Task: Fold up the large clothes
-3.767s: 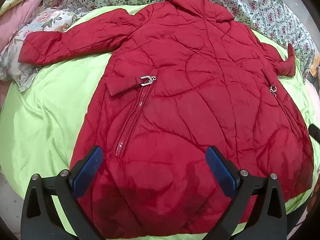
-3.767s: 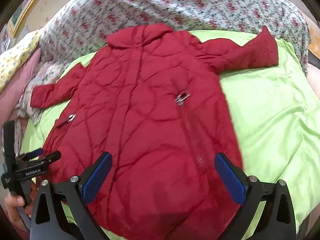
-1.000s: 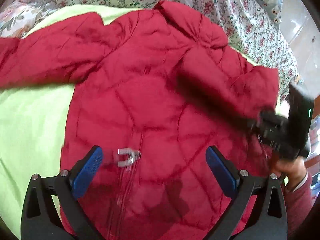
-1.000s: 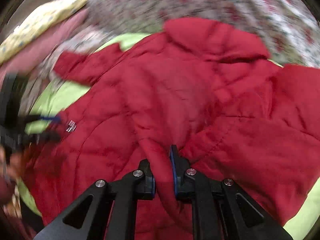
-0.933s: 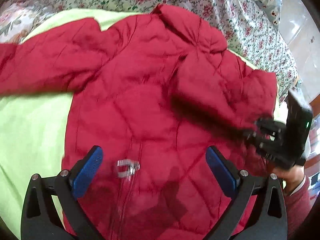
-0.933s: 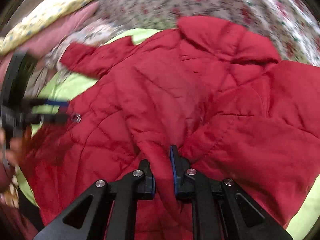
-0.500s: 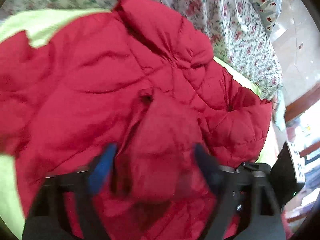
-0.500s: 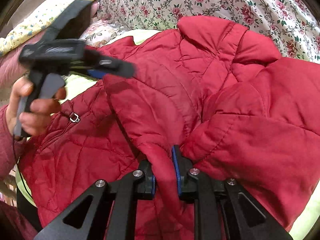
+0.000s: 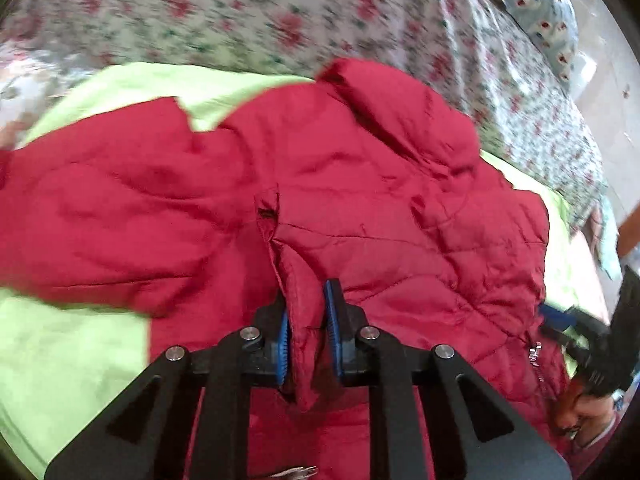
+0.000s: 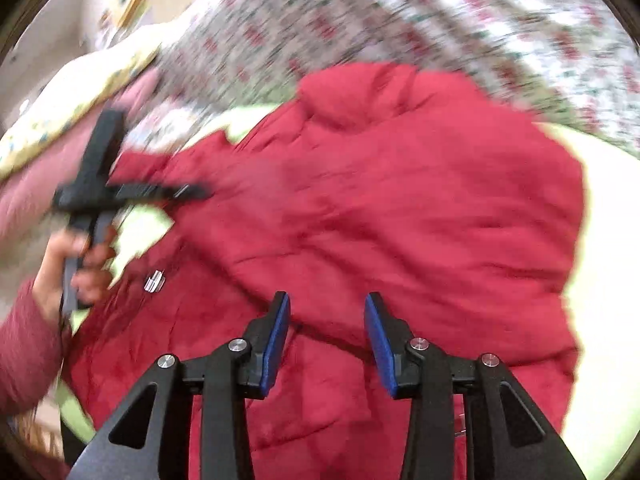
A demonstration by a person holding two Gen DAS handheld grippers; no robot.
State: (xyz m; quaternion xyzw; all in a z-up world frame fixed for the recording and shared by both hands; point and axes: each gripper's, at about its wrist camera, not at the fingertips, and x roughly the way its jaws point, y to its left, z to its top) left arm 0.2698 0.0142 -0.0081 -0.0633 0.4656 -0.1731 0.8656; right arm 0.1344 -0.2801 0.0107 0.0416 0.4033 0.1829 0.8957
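A red quilted coat [image 9: 380, 208] lies on a lime-green sheet [image 9: 60, 344], its right sleeve folded over the chest. My left gripper [image 9: 306, 320] is shut on a fold of the coat's left sleeve and holds it over the body. The coat also fills the right wrist view [image 10: 400, 208]. My right gripper [image 10: 326, 332] is open and empty just above the coat. The left gripper shows there at the left [image 10: 188, 192], blurred. The right gripper shows at the right edge of the left wrist view [image 9: 560, 320].
A floral bedspread [image 9: 280, 20] covers the bed behind the coat. A pink pillow [image 10: 24, 200] and a yellow patterned cloth [image 10: 72, 108] lie at the left. A silver zip pull [image 10: 154, 282] sits on the coat's left pocket.
My right gripper has let go of the right sleeve and opened. My left gripper has shut on the left sleeve and drawn it over the coat's body.
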